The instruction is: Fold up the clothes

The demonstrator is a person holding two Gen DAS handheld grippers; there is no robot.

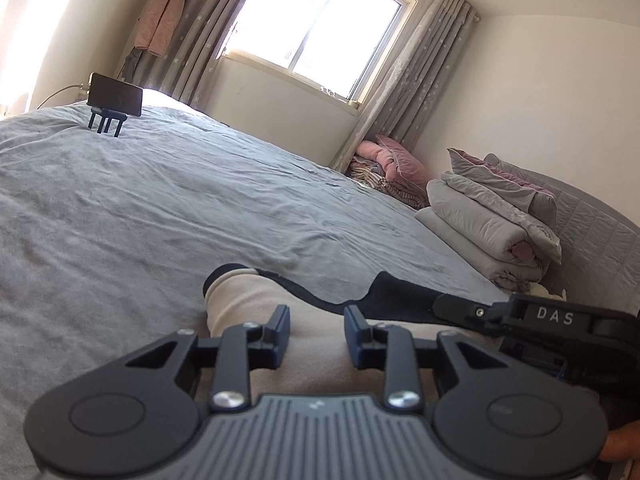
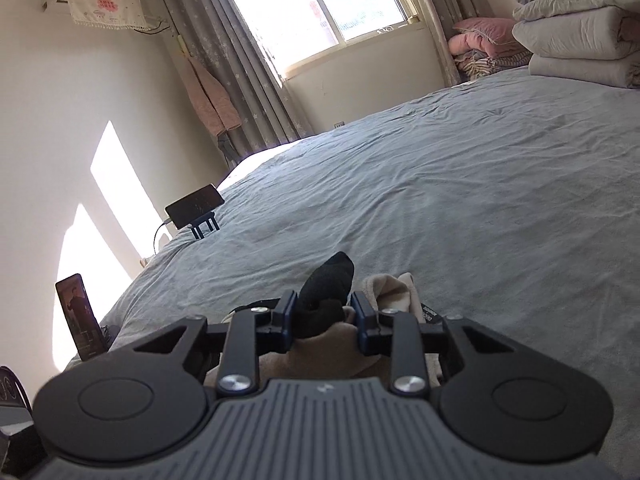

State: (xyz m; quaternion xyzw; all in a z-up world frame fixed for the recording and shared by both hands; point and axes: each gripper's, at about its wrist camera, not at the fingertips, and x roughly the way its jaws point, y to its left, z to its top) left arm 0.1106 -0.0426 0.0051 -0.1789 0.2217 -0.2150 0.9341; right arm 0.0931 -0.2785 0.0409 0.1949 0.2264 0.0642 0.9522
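Note:
A beige garment (image 1: 248,292) with a black edge (image 1: 400,296) lies bunched on the grey bed sheet (image 1: 160,200). My left gripper (image 1: 318,334) is low over it. Beige cloth fills the narrow gap between its blue-padded fingers, and the pads press on it. In the right wrist view a wad of the garment's black cloth (image 2: 332,276) stands up between the fingers of my right gripper (image 2: 324,320), which is shut on it. Beige folds (image 2: 390,288) lie just right of it. The right tool's black housing (image 1: 552,316) sits close beside the left one.
A phone on a small stand (image 1: 115,96) sits at the bed's far side, and a second upright phone (image 2: 78,316) stands near the bed's edge. Folded quilts (image 1: 492,220) and pink pillows (image 1: 400,160) are stacked at the headboard end. The window and curtains lie beyond.

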